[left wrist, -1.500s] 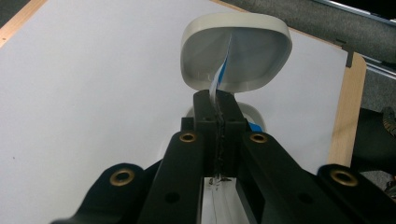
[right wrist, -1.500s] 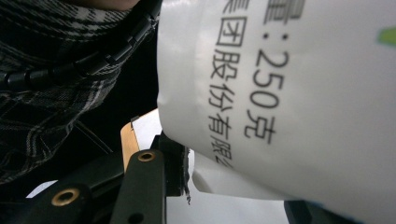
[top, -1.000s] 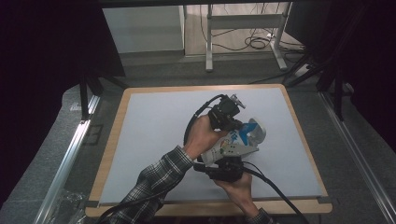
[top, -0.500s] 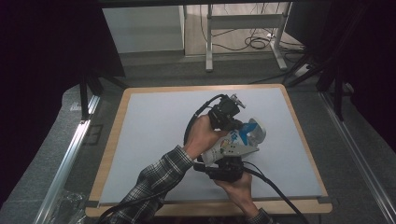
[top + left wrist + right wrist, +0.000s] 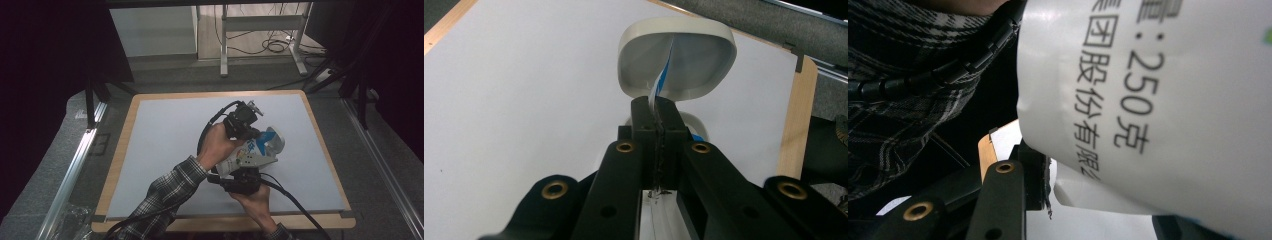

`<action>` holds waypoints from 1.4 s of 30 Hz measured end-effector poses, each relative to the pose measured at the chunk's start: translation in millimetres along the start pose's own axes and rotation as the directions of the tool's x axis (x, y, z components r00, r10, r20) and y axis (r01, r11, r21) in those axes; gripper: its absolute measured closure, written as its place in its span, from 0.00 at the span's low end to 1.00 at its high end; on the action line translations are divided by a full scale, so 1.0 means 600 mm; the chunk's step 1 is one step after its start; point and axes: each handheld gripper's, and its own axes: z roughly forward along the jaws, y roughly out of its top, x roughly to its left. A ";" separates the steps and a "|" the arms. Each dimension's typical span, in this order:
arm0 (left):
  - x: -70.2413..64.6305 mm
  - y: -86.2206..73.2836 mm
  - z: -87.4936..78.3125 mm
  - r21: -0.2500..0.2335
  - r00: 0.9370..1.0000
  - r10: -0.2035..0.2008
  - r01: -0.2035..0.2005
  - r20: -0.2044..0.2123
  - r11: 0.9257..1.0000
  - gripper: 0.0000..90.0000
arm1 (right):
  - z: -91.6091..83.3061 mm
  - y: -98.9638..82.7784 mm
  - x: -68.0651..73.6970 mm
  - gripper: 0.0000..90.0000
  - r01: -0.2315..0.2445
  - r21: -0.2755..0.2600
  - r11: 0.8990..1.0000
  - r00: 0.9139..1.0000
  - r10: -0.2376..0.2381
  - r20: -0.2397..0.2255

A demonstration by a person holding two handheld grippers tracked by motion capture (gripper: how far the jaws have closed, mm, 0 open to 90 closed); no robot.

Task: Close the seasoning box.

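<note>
plainly, the left gripper (image 5: pixel 657 117) is clamped on the pouch's (image 5: pixel 252 155) thin top edge while the right gripper (image 5: pixel 243 176), half open, grips its body, so a hard pull could tear it.

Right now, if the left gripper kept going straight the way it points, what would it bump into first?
Probably the bag's open mouth: the left gripper is shut on the bag's edge and points into it. Depth is hard to judge.

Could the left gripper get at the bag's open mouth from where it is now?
Probably yes, it is already there: the left gripper is shut on the rim of the white bag, whose open mouth gapes just beyond, nothing between.
</note>
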 end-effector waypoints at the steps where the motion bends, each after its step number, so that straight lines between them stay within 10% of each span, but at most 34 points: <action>1: 0.000 0.000 0.000 0.000 1.000 0.000 0.000 0.000 1.000 0.99 | 0.000 0.000 0.000 0.69 0.000 0.000 1.000 1.000 0.000 0.000; 42: 0.000 -0.002 0.001 0.001 1.000 0.000 0.000 -0.001 1.000 0.99 | 0.001 0.000 0.002 0.69 -0.005 -0.002 1.000 1.000 0.005 -0.004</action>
